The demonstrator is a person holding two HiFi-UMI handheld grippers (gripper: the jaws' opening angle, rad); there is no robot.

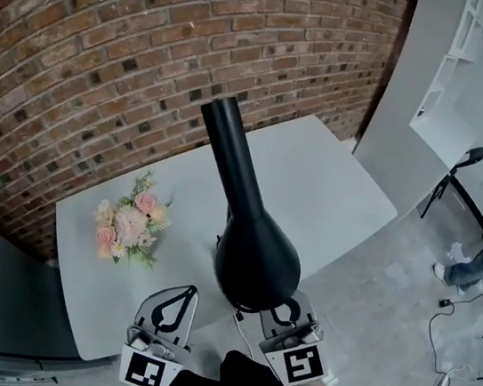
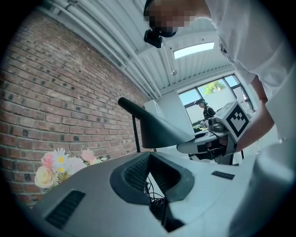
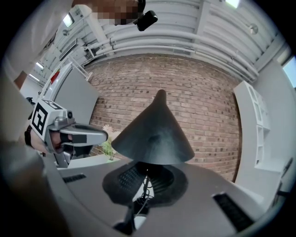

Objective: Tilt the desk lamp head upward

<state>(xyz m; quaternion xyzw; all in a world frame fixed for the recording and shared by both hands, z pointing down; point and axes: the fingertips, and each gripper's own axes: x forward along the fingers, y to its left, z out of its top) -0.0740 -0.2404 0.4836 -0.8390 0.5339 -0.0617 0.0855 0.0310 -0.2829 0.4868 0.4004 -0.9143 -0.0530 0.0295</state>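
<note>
Left claw [image 1: 172, 310] is pinched closed on nothing, over the surface's [image 1: 331, 192] near edge. Pink flowers [image 1: 132, 223] lie toward the left edge. The black desk lamp head [image 1: 254, 257] hangs above the near edge. The right claw [image 1: 289, 316], tips together, sits at its rim. Only the left gripper view shows a window [image 2: 210, 90]. A brick wall [image 1: 110, 51] runs along the far edge.
</note>
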